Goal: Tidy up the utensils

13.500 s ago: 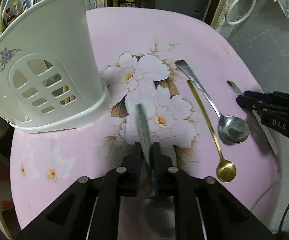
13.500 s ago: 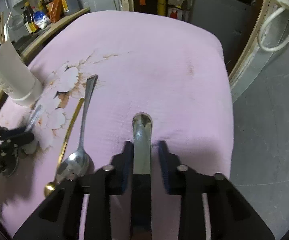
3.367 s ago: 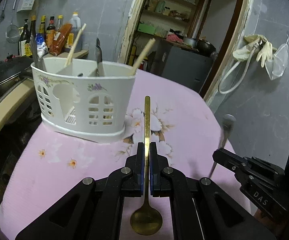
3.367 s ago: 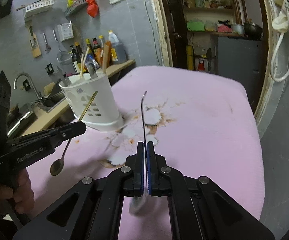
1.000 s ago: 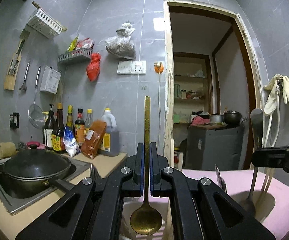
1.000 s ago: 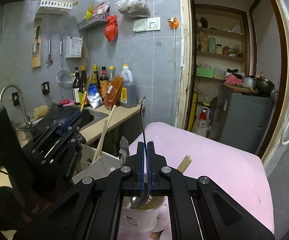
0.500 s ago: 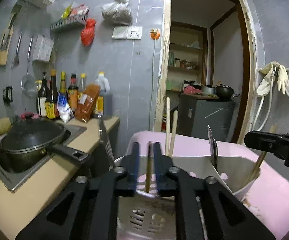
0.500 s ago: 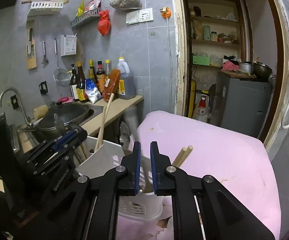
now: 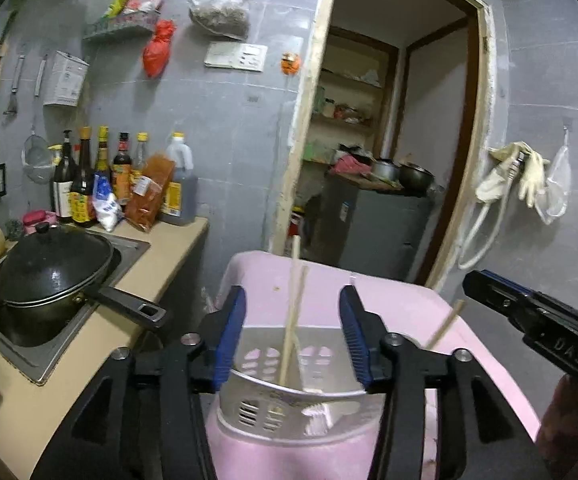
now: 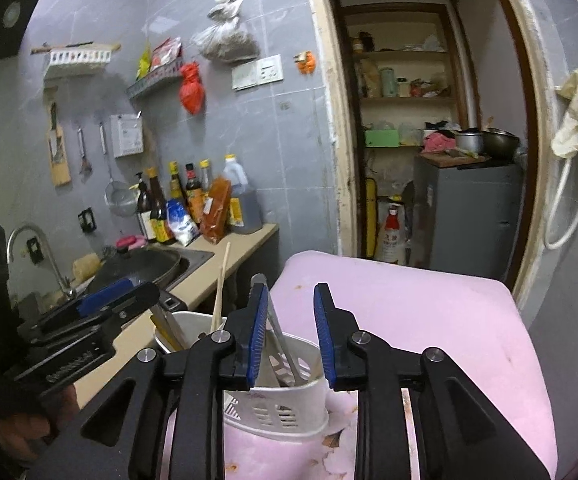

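Observation:
The white slotted utensil holder (image 9: pixel 289 380) stands on the pink flowered cloth (image 9: pixel 409 312), right below my left gripper (image 9: pixel 292 332). Its jaws are opening, with only wooden chopsticks (image 9: pixel 293 304) in the holder seen through the gap. In the right wrist view the holder (image 10: pixel 289 408) sits under my right gripper (image 10: pixel 291 332), whose jaws are also opening. A silver utensil handle (image 10: pixel 280 334) stands in the holder and shows between the pads, which do not touch it. Each gripper shows in the other's view: the right gripper (image 9: pixel 529 312) and the left gripper (image 10: pixel 89 320).
A counter runs along the left with a lidded black wok (image 9: pixel 49 264) in the sink, a tap (image 10: pixel 37 248) and several sauce bottles (image 9: pixel 121 176). An open doorway and a grey cabinet (image 10: pixel 469 216) lie beyond the table's far edge.
Both grippers were shut on spoons, the left on a gold one, the right on a silver one. Both have let go over the holder, their jaws have spread, and both have lifted.

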Motion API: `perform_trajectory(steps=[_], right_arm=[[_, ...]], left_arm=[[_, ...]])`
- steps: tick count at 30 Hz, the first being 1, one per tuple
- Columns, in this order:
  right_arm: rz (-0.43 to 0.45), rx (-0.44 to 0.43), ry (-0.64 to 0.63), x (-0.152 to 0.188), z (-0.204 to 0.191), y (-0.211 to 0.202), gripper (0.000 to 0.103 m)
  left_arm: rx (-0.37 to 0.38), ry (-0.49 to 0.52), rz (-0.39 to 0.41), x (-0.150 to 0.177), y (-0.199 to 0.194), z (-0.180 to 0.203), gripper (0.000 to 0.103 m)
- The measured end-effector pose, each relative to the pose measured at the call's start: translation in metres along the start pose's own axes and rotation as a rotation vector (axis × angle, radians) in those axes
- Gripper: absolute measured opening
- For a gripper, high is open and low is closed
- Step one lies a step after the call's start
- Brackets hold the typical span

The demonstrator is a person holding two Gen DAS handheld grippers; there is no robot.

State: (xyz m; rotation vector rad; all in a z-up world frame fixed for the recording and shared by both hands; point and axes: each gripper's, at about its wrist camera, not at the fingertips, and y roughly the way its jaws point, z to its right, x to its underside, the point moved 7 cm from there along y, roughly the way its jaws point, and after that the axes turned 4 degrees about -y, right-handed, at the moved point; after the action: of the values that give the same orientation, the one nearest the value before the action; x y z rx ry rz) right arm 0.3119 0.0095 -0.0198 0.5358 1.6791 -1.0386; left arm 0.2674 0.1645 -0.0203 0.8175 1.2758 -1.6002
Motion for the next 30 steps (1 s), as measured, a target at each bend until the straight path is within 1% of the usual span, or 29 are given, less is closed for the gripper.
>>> perform_trajectory(steps=[2,3,4,5,6,7,8,11,12,14,15,16,17,21,24,27,30], right_arm=[[0.002,0.022,0.022,0.0,0.005,-0.009,0.025],[0.003,0.032,0.031,0.0,0.007,-0.014,0.025],[0.004,0.046,0.039,0.001,0.009,-0.019,0.026],[0.006,0.056,0.047,0.001,0.011,-0.023,0.027],[0.008,0.062,0.056,0.001,0.014,-0.028,0.028],[0.011,0.071,0.063,0.002,0.017,-0.034,0.035],[0.015,0.081,0.069,0.002,0.02,-0.04,0.042],[0.028,0.112,0.084,0.003,0.029,-0.062,0.047],[0.026,0.121,0.087,0.004,0.032,-0.068,0.048],[0.029,0.134,0.095,0.007,0.039,-0.082,0.057],[0.034,0.143,0.095,0.007,0.041,-0.089,0.06],[0.038,0.154,0.095,0.008,0.044,-0.096,0.069],[0.041,0.161,0.099,0.01,0.048,-0.102,0.077],[0.037,0.19,0.115,0.02,0.062,-0.13,0.086],[0.039,0.207,0.117,0.026,0.067,-0.148,0.102],[0.031,0.211,0.114,0.035,0.07,-0.169,0.103],[0.03,0.217,0.1,0.041,0.07,-0.185,0.103]], left_arm=[[0.008,0.01,-0.024,-0.002,-0.005,0.006,0.046],[0.015,0.015,-0.032,-0.003,-0.008,0.009,0.048],[0.017,0.022,-0.038,-0.003,-0.01,0.011,0.054],[0.019,0.026,-0.042,-0.004,-0.012,0.013,0.057],[0.024,0.028,-0.043,-0.004,-0.016,0.016,0.064],[0.028,0.028,-0.046,-0.004,-0.018,0.018,0.07],[0.032,0.026,-0.051,-0.004,-0.021,0.02,0.071],[0.04,0.02,-0.06,-0.002,-0.031,0.027,0.077],[0.038,0.019,-0.064,0.0,-0.034,0.03,0.081],[0.042,0.008,-0.057,0.0,-0.042,0.034,0.087],[0.059,-0.011,-0.049,0.001,-0.048,0.037,0.093],[0.067,-0.023,-0.044,0.002,-0.052,0.039,0.097],[0.071,-0.042,-0.032,0.002,-0.058,0.041,0.098],[0.038,-0.056,-0.024,0.004,-0.075,0.051,0.098],[0.004,-0.056,-0.017,0.009,-0.088,0.058,0.098],[-0.038,-0.054,-0.012,0.02,-0.103,0.063,0.098],[-0.059,-0.049,-0.021,0.03,-0.114,0.067,0.098]])
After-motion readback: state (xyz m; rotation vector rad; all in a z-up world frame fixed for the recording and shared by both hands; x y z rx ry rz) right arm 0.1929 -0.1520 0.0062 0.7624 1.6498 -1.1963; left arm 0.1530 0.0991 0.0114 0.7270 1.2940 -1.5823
